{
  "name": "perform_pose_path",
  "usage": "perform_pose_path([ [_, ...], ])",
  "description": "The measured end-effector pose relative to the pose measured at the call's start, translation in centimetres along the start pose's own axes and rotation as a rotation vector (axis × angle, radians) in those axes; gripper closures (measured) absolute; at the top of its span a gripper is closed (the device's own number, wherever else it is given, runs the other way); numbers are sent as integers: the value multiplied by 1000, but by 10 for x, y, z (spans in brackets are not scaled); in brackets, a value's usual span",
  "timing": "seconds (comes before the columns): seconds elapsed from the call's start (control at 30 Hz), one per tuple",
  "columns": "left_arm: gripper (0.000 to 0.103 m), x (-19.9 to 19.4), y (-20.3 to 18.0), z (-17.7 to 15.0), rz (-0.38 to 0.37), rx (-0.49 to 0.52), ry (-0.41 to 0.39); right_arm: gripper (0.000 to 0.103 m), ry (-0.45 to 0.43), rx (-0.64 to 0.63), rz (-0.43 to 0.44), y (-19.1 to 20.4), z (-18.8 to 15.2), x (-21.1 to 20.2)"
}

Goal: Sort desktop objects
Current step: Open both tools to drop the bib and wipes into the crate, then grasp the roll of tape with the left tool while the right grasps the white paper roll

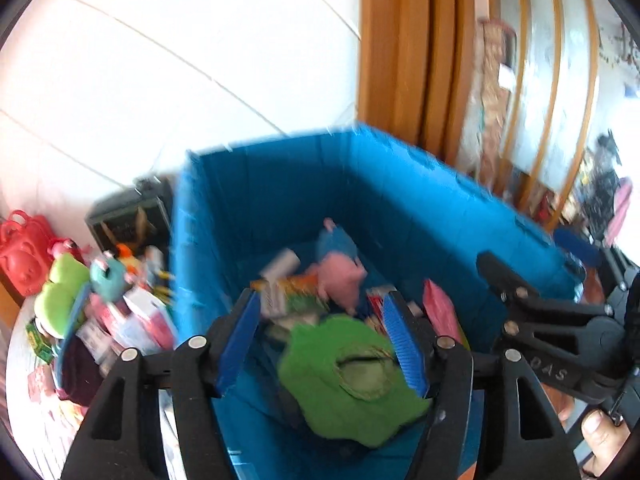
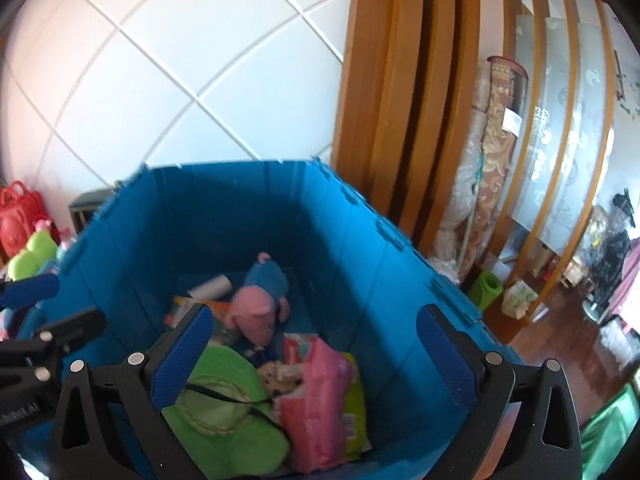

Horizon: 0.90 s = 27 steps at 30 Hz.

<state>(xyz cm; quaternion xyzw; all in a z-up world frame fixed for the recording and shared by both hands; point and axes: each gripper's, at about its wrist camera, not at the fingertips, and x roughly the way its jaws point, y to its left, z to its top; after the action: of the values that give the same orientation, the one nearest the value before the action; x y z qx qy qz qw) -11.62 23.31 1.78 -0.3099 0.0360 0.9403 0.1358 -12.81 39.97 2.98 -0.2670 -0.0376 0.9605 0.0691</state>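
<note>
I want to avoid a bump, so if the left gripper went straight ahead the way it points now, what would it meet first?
Probably the green plush toy lying in the blue crate, right between and below the open left gripper. Depth is blurred, so that is a best guess.

Blue bin (image 2: pixel 360 264) open-topped, far half bare; near floor packed; toy pile (image 1: pixel 100 300) crowds left.

White tiled wall (image 2: pixel 180 80) meets an orange wooden doorframe (image 2: pixel 400 120) (dark wood floor (image 2: pixel 560 328) beyond).
</note>
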Motion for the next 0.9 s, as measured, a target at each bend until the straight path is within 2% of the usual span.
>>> perform_pose_path([
  [0.1,40,-23,31,-2,57,-32,-99,0,-46,16,60,17,3,-13],
  [0.17,40,-34,54,-4,68,-54,-136,0,-78,26,97,34,6,-22],
  [0.23,40,-42,79,-10,88,-60,-150,0,-101,27,132,48,8,-29],
  [0.3,40,-47,107,-17,150,-74,-151,0,-123,13,185,71,12,-36],
  [0.6,40,-51,224,-68,334,-145,-101,0,-129,-64,363,187,11,-51],
  [0.63,40,-48,237,-76,341,-156,-80,0,-126,-71,380,198,9,-52],
  [0.67,40,-44,247,-83,338,-166,-61,0,-118,-123,354,215,8,-54],
  [0.73,40,-40,262,-96,344,-184,-23,0,-173,-210,240,235,2,-65],
  [0.77,40,-35,270,-103,349,-190,-1,0,-216,-223,221,241,-2,-73],
  [0.87,40,-26,288,-122,342,-202,48,0,-181,-170,331,250,-1,-78],
  [0.9,40,-23,292,-128,332,-205,62,0,-175,-158,343,256,-2,-78],
])
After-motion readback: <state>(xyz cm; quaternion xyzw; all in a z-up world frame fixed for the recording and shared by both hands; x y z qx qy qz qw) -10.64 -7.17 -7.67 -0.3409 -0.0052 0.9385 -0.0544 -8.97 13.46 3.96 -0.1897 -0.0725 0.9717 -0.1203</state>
